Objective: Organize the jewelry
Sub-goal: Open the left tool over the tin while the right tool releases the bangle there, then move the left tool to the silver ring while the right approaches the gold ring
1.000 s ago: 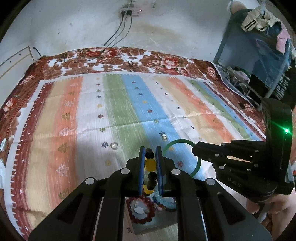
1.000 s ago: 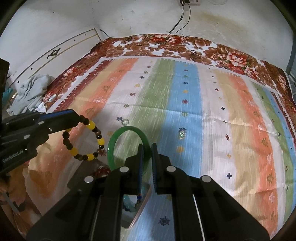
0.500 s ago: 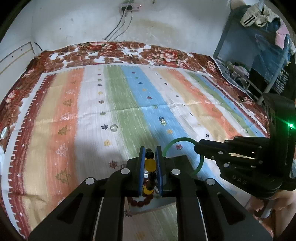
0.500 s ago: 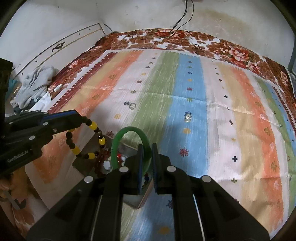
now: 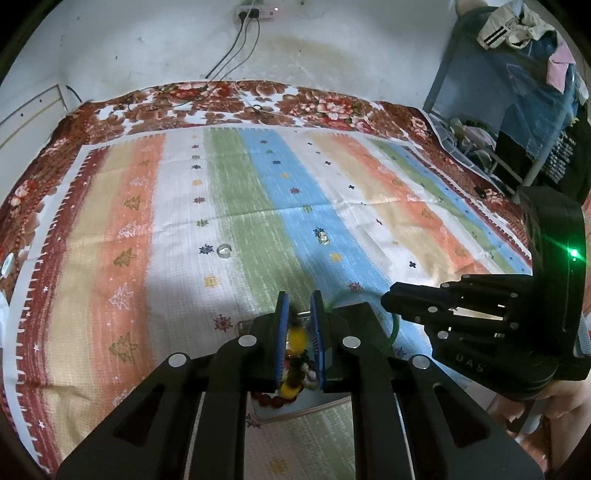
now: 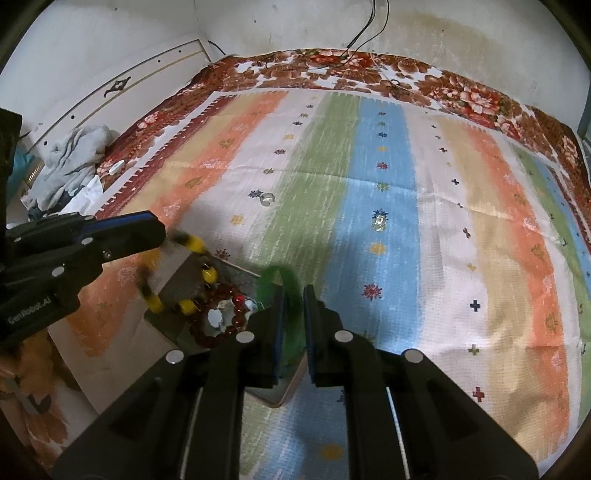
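Note:
My left gripper [image 5: 300,301] is shut on a yellow-and-dark bead bracelet [image 5: 297,338], which hangs over a small jewelry box [image 6: 184,275]; the bracelet also shows in the right wrist view [image 6: 192,275]. My right gripper [image 6: 293,293] is shut on a green bangle [image 6: 282,284], blurred, low over the same box; the bangle also shows in the left wrist view [image 5: 395,328]. A red bead bracelet [image 6: 221,315] lies in the box. A clear ring [image 6: 266,198] and a small silver piece [image 6: 379,220] lie on the striped cloth [image 6: 406,258].
A pile of grey clothes [image 6: 70,155] lies off the bed at left. A blue rack with clothes [image 5: 517,74] stands at right. A power strip with cables [image 5: 255,14] is on the wall behind.
Both grippers have dropped lower toward the jewelry box with their bracelets. The bead bracelet now drapes onto the box, and the green bangle is tilted down and blurred.

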Action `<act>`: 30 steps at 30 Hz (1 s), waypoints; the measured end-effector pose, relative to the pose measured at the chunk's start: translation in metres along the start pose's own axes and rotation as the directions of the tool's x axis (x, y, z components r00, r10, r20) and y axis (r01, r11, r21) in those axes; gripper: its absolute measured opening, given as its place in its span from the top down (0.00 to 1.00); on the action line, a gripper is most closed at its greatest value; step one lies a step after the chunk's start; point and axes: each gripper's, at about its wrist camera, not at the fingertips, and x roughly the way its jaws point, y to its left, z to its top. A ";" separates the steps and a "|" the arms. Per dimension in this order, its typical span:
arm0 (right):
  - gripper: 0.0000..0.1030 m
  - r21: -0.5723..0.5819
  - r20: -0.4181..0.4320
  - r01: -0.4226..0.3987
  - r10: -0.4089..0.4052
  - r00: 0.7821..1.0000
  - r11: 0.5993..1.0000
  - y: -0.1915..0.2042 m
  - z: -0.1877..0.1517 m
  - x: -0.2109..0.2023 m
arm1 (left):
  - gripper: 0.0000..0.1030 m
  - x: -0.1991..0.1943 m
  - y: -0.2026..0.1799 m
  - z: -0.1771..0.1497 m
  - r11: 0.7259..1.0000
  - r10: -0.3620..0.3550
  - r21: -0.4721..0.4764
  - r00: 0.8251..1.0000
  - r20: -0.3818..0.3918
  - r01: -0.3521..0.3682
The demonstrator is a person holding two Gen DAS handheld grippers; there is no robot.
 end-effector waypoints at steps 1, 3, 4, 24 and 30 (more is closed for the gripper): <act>0.84 0.003 0.001 0.005 -0.005 1.000 1.000 -0.001 0.001 0.000 | 0.89 0.000 0.000 0.000 1.000 0.001 0.000 1.000 0.001 -0.001; 0.78 0.012 0.002 0.010 -0.010 1.000 1.000 -0.003 0.002 0.000 | 0.89 0.001 0.002 0.000 1.000 0.006 -0.003 1.000 0.001 -0.006; 0.76 0.022 0.003 0.015 -0.015 1.000 1.000 -0.005 0.002 0.000 | 0.88 0.001 0.002 0.001 1.000 0.010 -0.002 1.000 0.000 -0.010; 0.59 0.106 0.001 0.074 -0.074 0.997 0.992 -0.039 0.028 0.020 | 0.61 0.037 0.028 0.026 0.993 0.115 -0.019 0.991 -0.065 -0.116; 0.53 0.117 -0.012 0.078 -0.077 0.997 0.990 -0.047 0.039 0.031 | 0.59 0.051 0.039 0.037 0.992 0.118 -0.036 0.989 -0.093 -0.121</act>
